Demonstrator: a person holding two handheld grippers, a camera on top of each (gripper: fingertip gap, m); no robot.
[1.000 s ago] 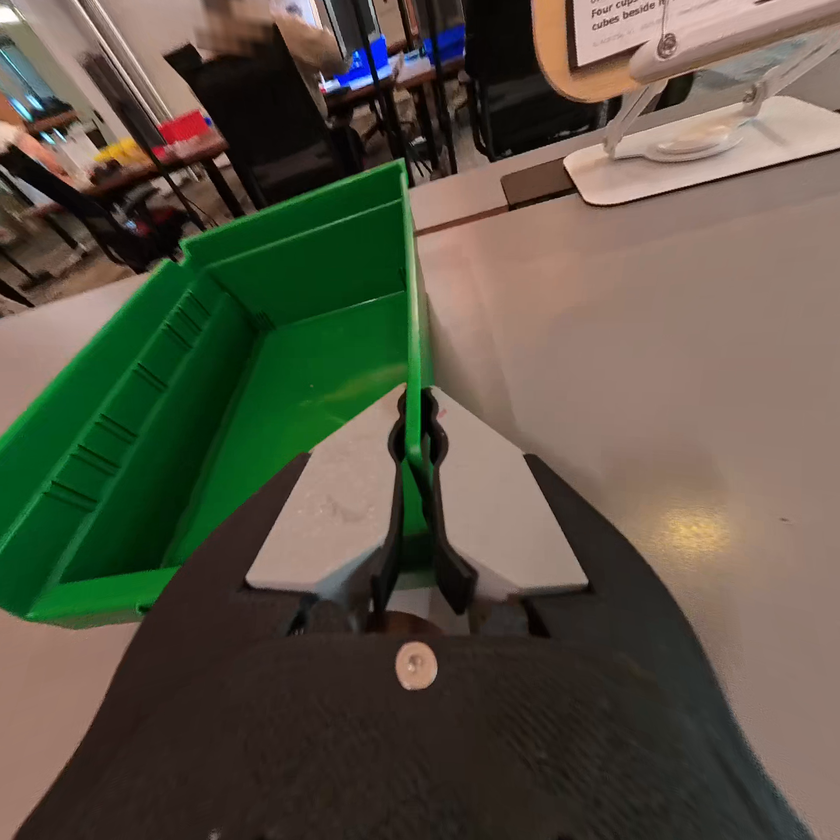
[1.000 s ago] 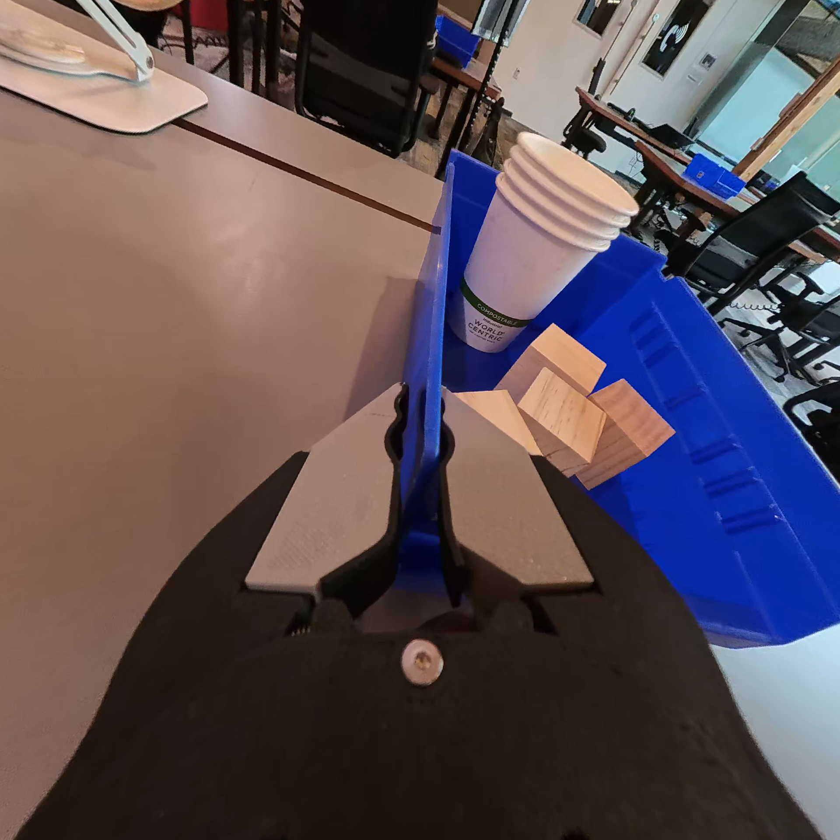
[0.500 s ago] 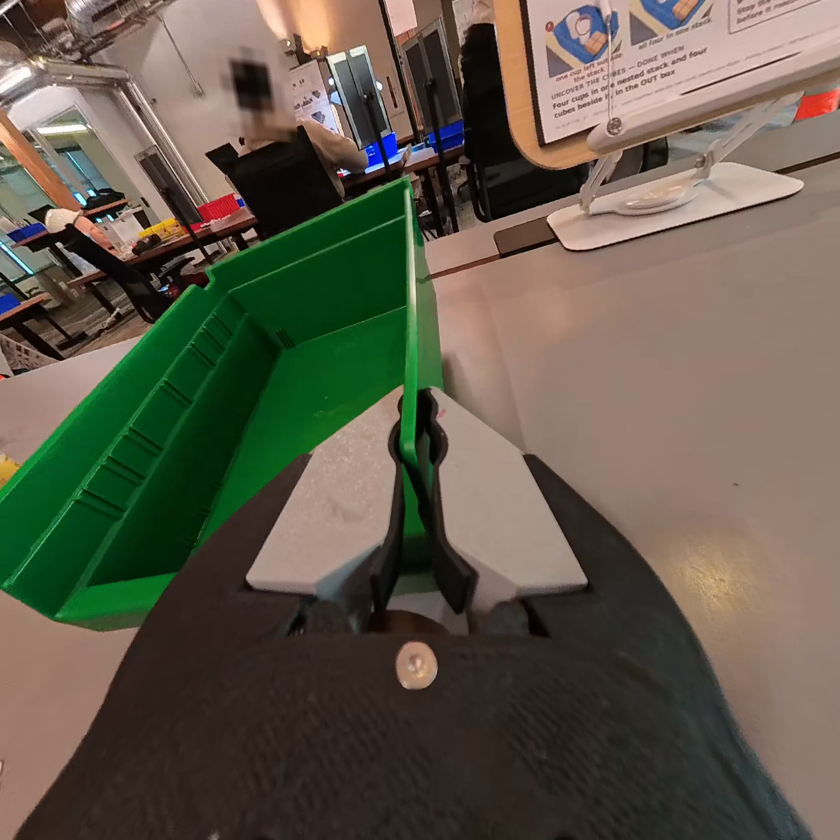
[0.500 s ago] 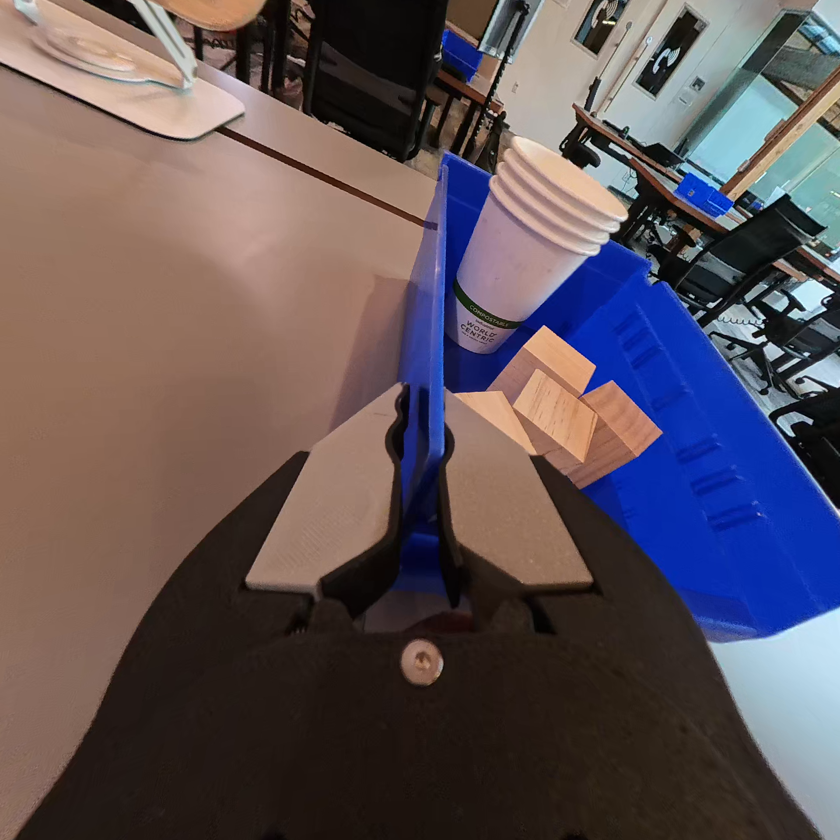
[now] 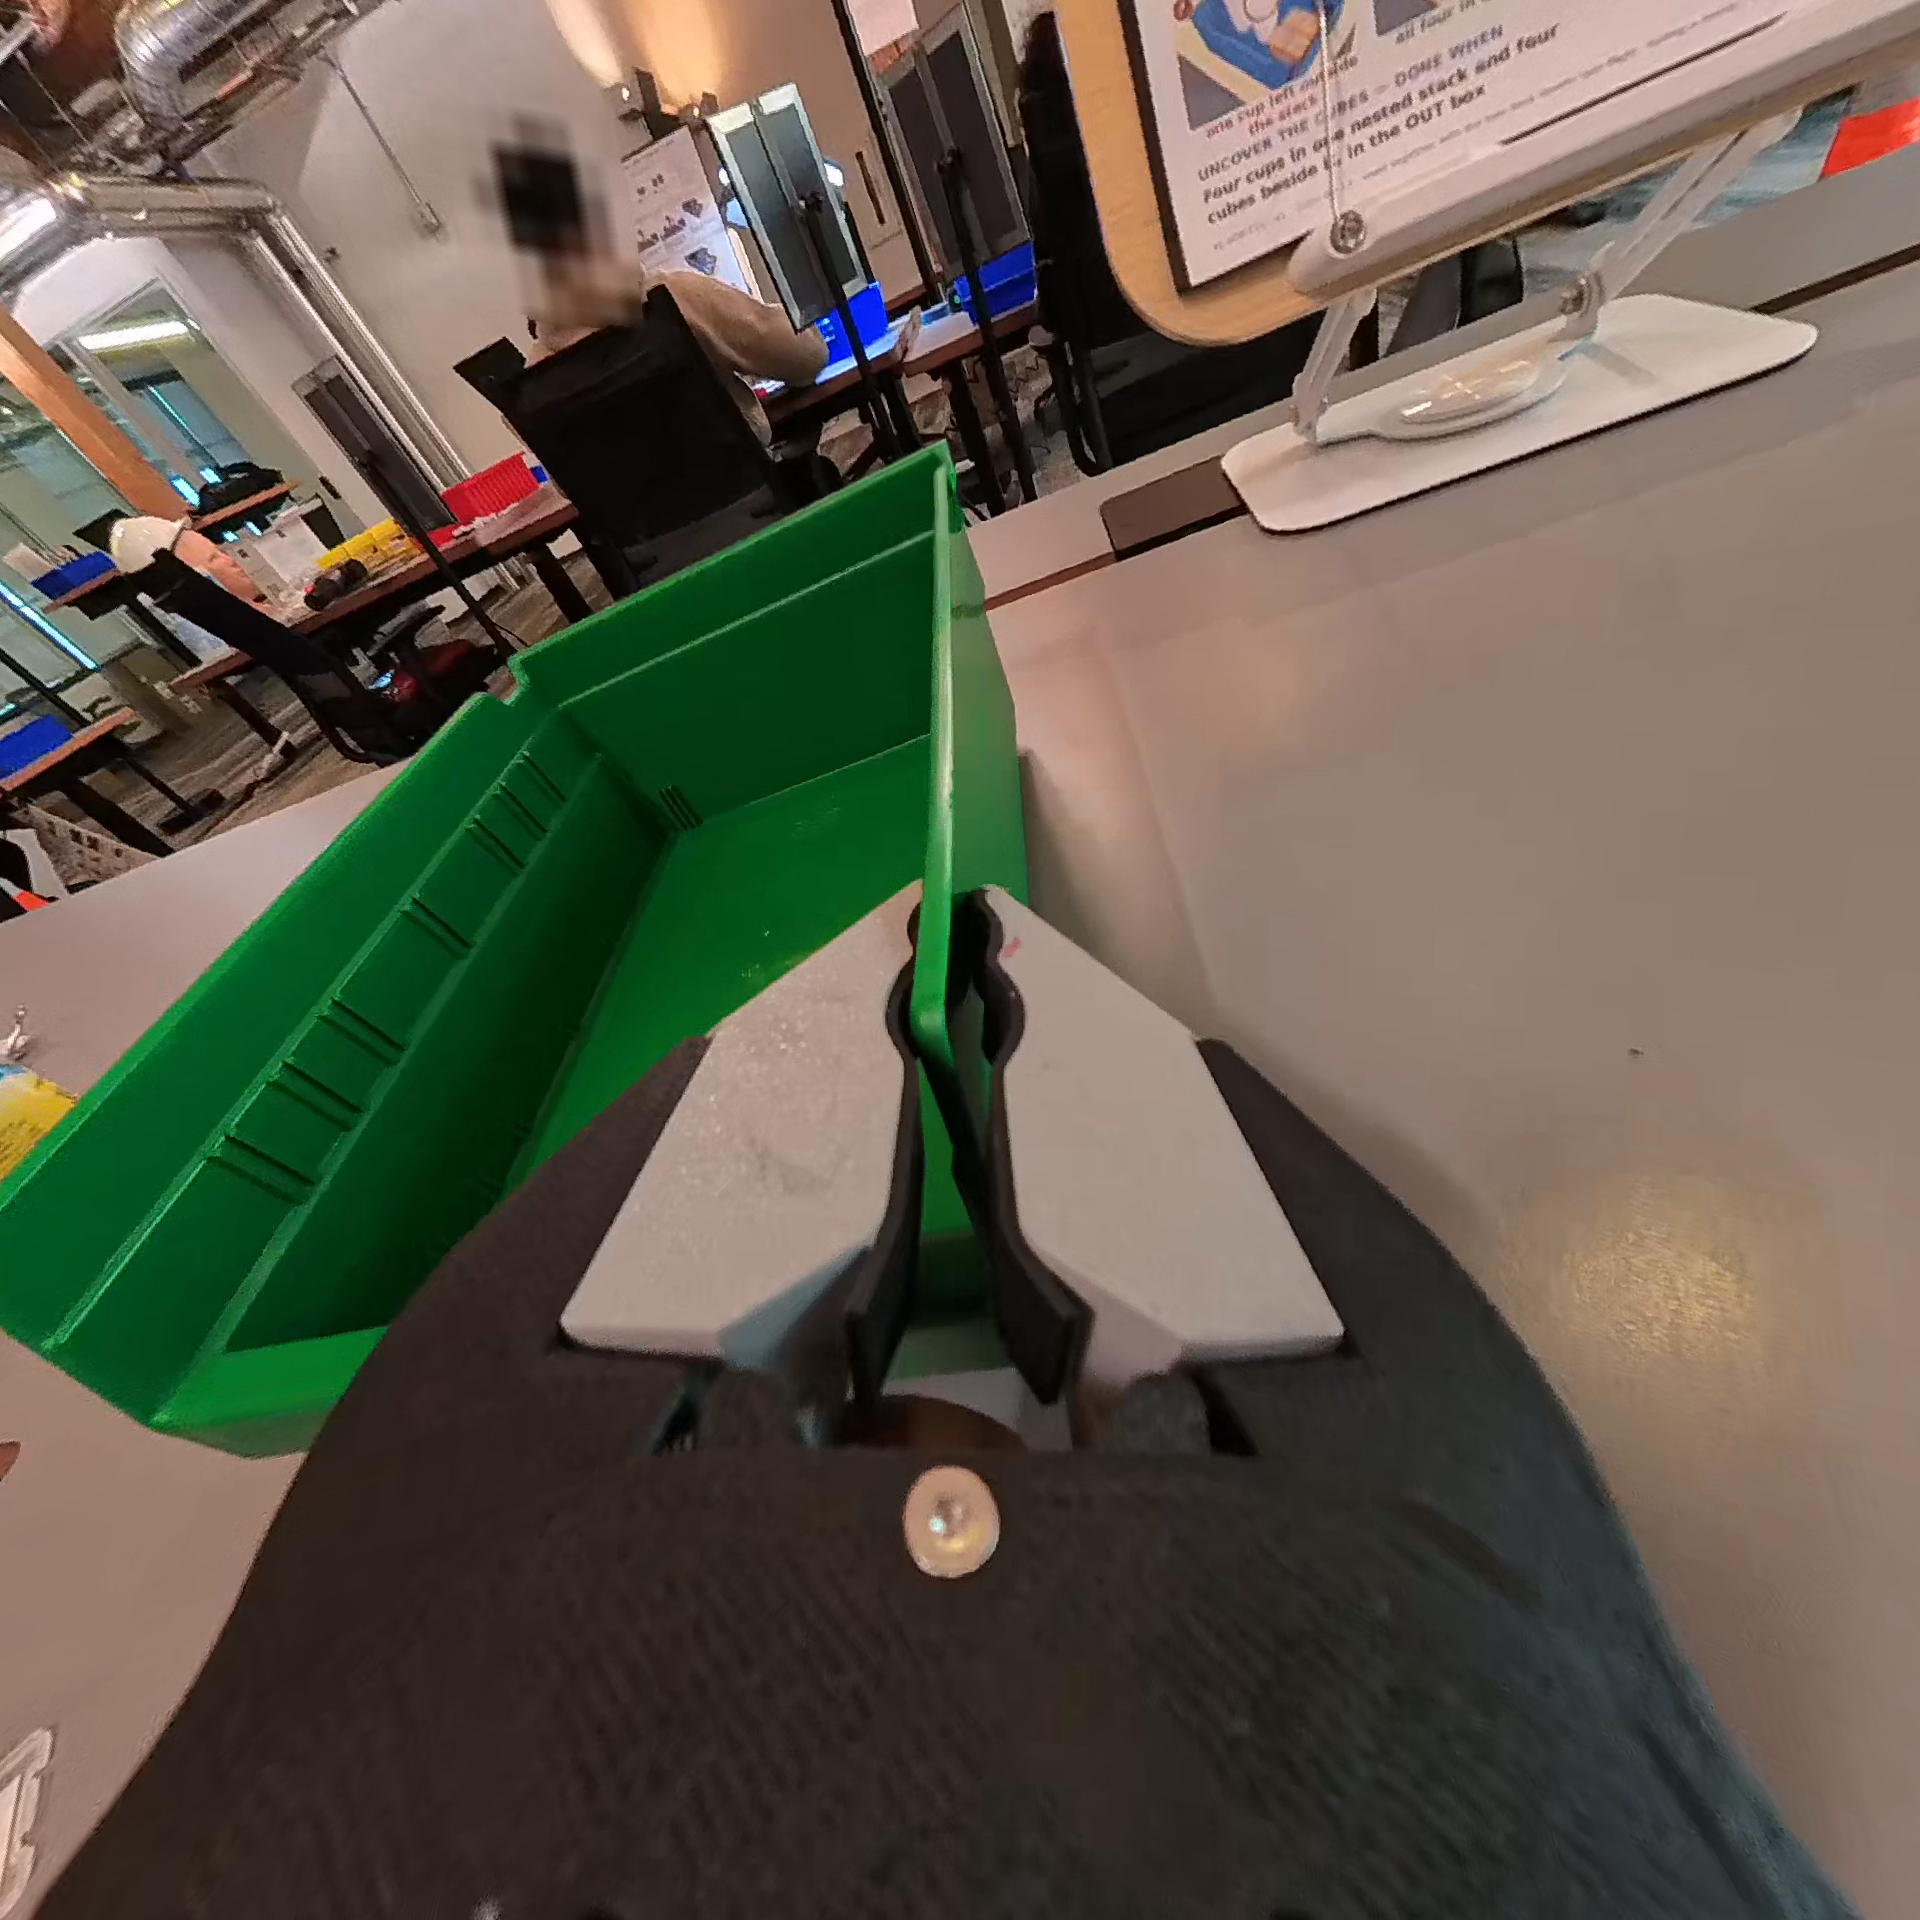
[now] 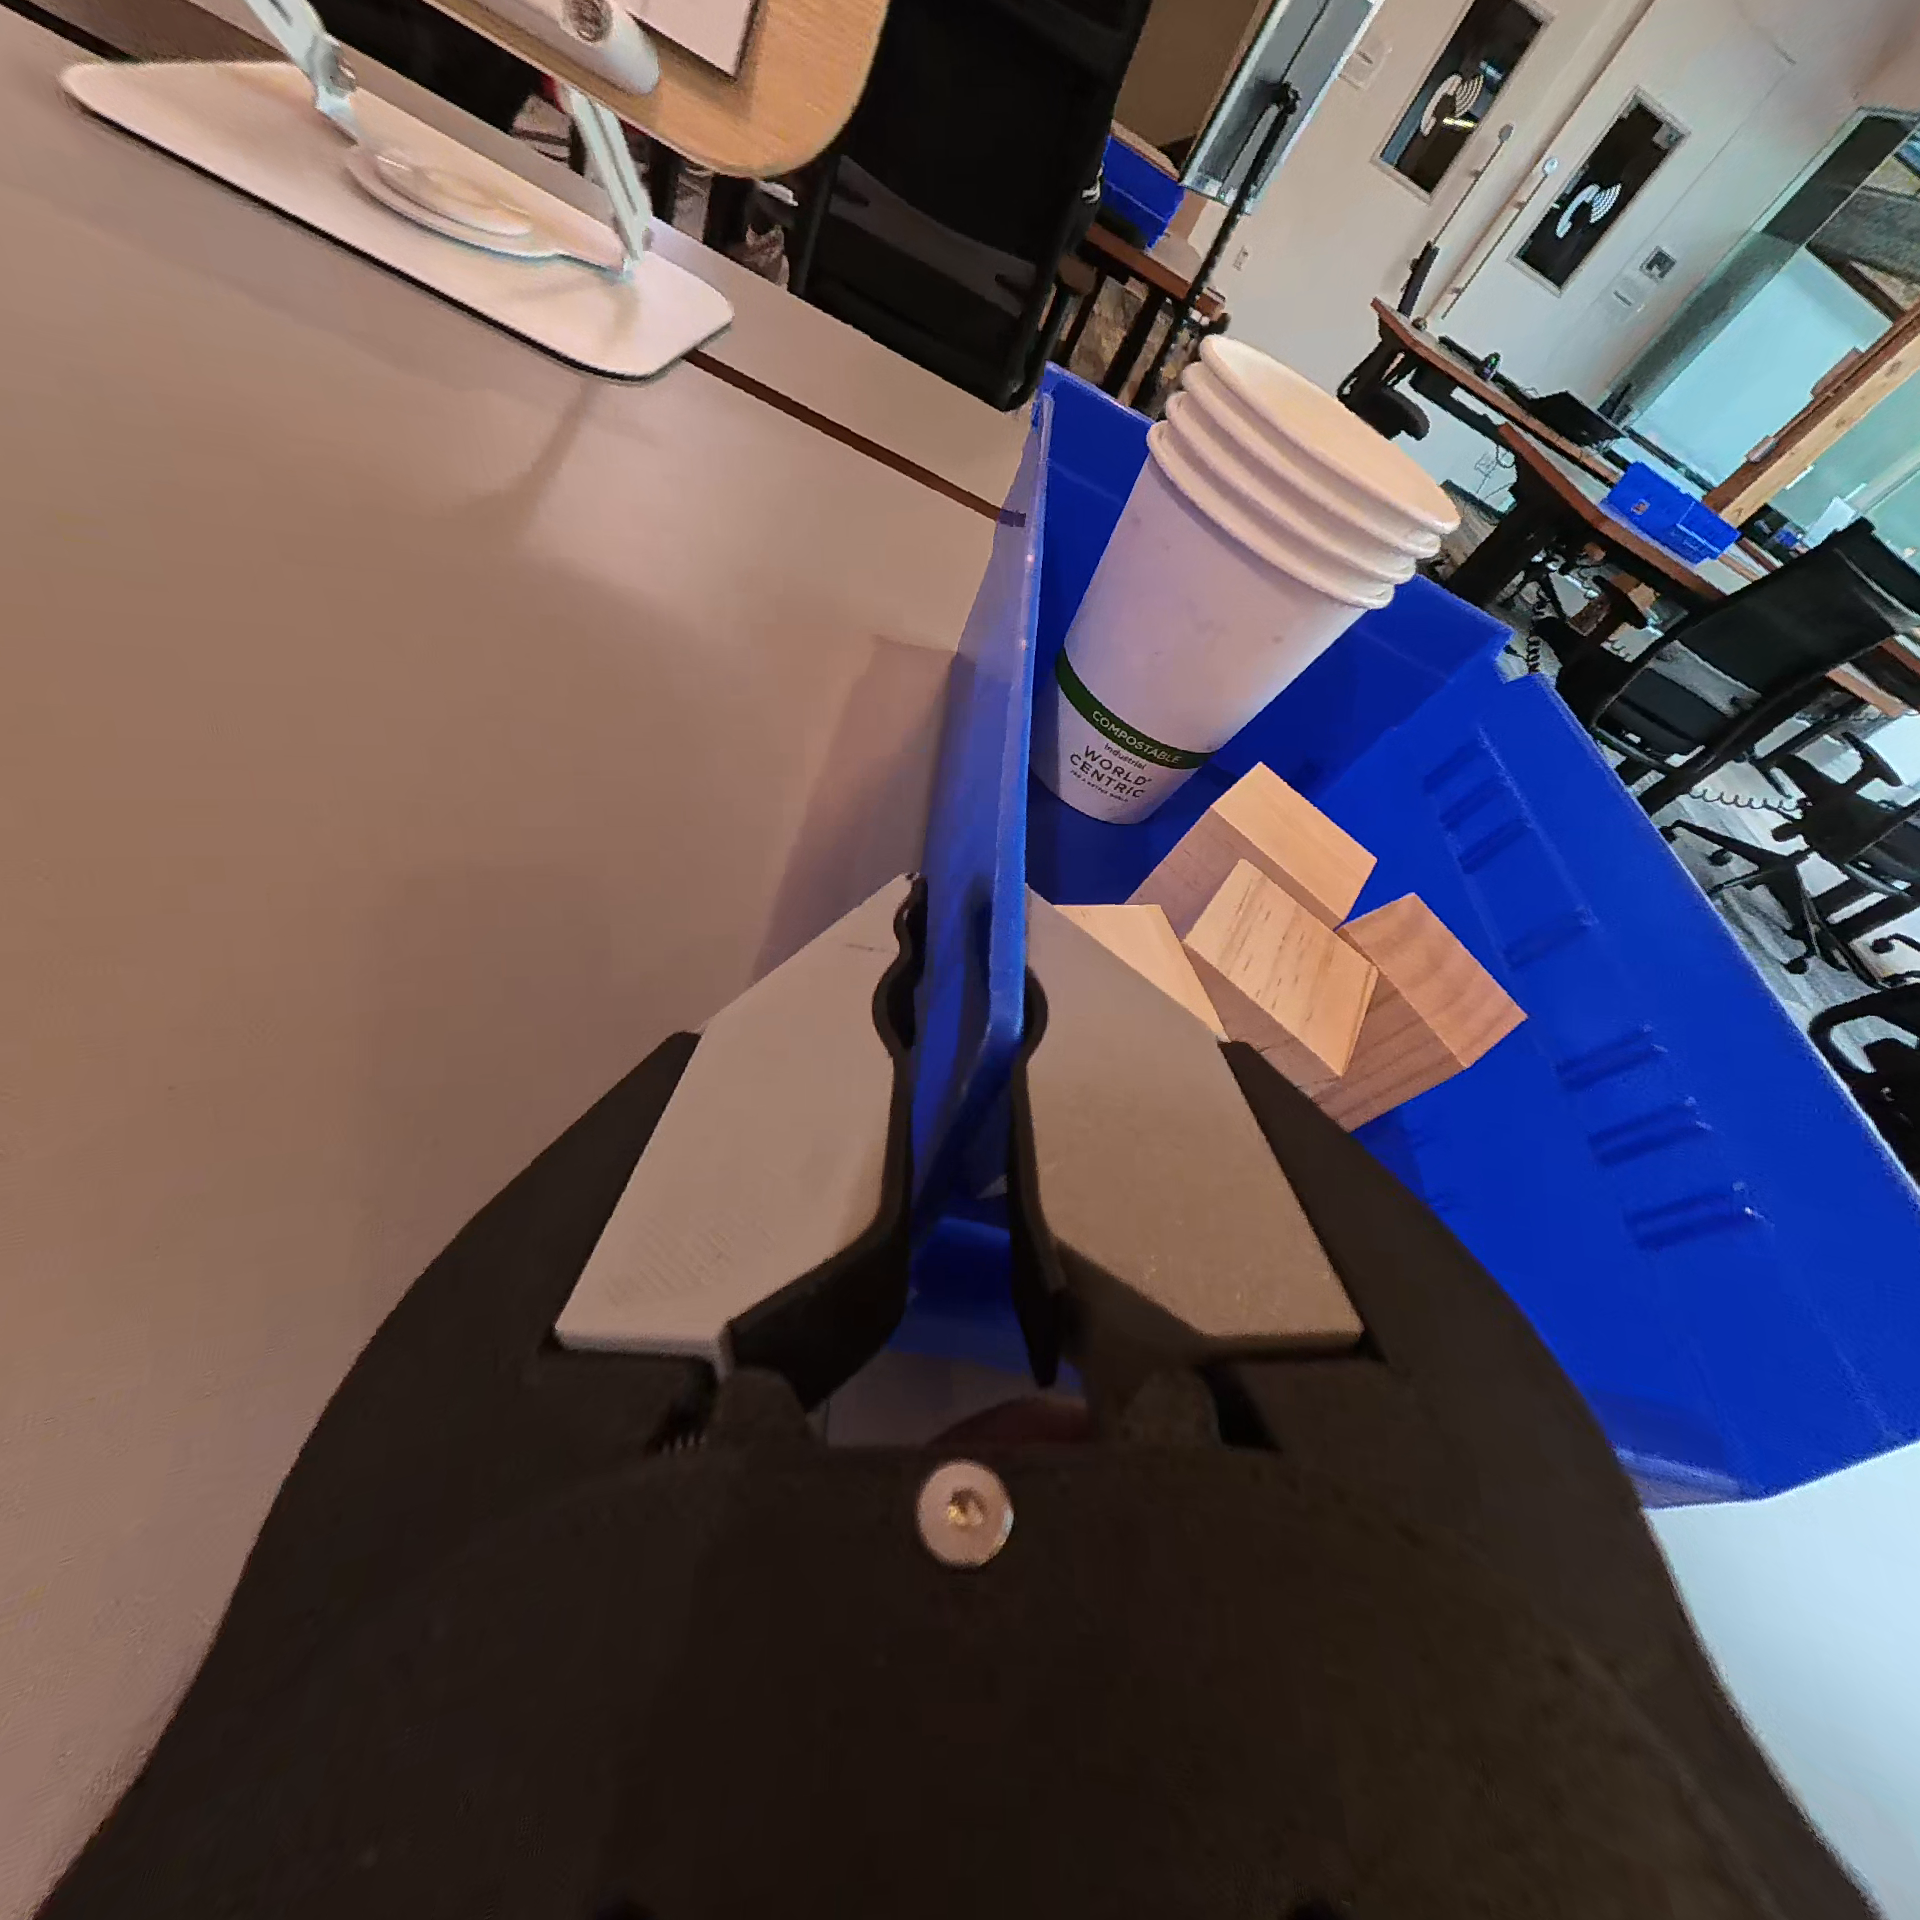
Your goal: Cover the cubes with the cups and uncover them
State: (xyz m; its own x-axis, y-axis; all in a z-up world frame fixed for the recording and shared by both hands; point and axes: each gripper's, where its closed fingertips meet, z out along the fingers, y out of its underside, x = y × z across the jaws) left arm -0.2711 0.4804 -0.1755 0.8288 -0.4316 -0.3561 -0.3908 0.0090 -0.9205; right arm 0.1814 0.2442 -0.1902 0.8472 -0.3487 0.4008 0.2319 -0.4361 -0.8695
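Note:
My left gripper (image 5: 951, 920) is shut on the right side wall of an empty green bin (image 5: 727, 935), which stands on the grey table. My right gripper (image 6: 966, 914) is shut on the left side wall of a blue bin (image 6: 1558, 1039); the wall fills the space between the pads. Inside the blue bin a nested stack of white paper cups (image 6: 1216, 603) stands upright at the far end. Several wooden cubes (image 6: 1288, 966) lie in a heap just right of my right fingers. Neither view shows the other gripper.
A white stand holding an instruction board (image 5: 1507, 384) sits at the back of the table (image 5: 1455, 831); it also shows in the right wrist view (image 6: 416, 208). Behind are desks, black chairs and a seated person (image 5: 665, 343). A yellow item (image 5: 26, 1101) lies at the far left.
Both views have tipped upward, showing more of the room. Each gripper keeps hold of its bin wall. The right fingers stand slightly farther apart around the blue wall. The cubes and cups have barely shifted.

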